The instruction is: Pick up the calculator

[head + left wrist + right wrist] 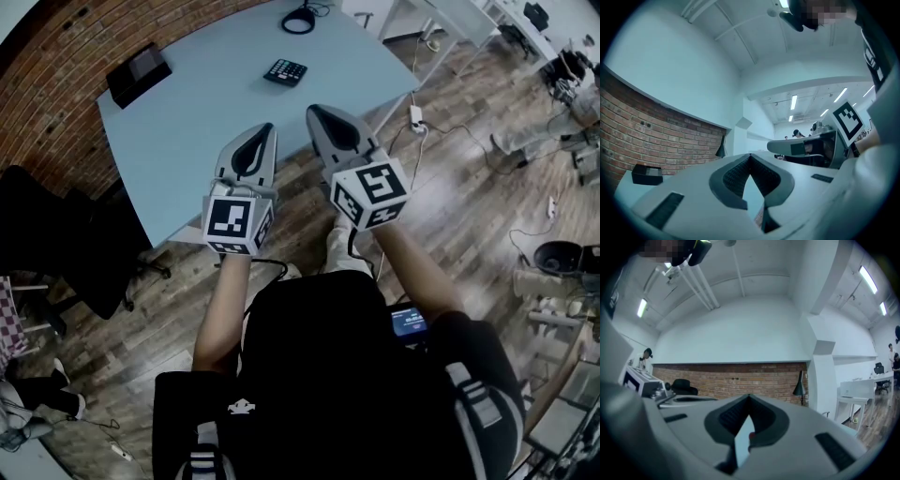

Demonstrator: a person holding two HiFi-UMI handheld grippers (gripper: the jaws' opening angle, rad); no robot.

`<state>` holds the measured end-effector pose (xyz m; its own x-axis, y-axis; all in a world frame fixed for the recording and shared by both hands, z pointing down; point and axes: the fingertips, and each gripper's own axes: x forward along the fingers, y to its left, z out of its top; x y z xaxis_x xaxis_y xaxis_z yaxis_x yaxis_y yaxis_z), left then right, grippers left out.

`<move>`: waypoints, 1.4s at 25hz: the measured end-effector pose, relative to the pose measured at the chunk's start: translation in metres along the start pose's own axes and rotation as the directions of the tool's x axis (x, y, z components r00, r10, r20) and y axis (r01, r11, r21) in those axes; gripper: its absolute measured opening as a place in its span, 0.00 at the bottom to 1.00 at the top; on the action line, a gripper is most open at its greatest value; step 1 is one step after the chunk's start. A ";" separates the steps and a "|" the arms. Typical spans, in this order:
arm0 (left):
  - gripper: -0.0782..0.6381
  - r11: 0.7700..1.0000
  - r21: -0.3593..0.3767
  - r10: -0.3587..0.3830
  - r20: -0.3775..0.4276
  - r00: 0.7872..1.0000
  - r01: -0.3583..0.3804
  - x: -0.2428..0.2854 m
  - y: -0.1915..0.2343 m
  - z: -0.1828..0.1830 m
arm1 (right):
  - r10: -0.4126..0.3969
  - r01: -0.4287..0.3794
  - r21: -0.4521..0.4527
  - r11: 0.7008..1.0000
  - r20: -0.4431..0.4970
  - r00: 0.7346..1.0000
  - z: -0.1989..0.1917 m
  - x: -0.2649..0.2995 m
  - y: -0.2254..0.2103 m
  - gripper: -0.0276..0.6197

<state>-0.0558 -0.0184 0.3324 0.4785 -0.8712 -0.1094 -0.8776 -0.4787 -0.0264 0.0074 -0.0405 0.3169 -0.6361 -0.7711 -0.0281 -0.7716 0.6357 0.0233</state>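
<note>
I have both tools out in front of me, side by side over the near edge of the counter (187, 122), pointing away from me towards its far side. The left tool (266, 129) has its tips pressed together with nothing between them, and the right tool (315, 111) is pinched closed and empty in the same way. That makes sense for an approach: there is nothing to hold yet. The calculator (285, 71) lies flat, keys up, on the far part of the counter, well apart from both tools and a little nearer the right one's line. It sits alone on bare surface. A black box (138, 73) lies far off to its left by the brick wall (56, 66), and a coiled cable (298, 19) lies beyond it at the far edge, so I judge nothing crowds a grasp. Both tools are held about level, so their own cameras look across the room over the counter and neither shows the calculator. I reckon the pickup has not begun. Whichever tool I use must spread its jaws and tip down before it can close on so thin and flat a thing.
</note>
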 end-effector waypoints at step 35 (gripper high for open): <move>0.12 0.999 -0.013 0.040 -0.045 0.998 -0.041 0.090 0.040 -0.023 | 0.046 -0.046 0.026 0.999 -0.006 0.999 -0.008 0.080 -0.073 0.05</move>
<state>-0.0471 -0.1180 0.3447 0.4435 -0.8939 -0.0652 -0.8960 -0.4439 -0.0088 0.0129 -0.1487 0.3214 -0.6709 -0.7412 -0.0210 -0.7414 0.6711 -0.0011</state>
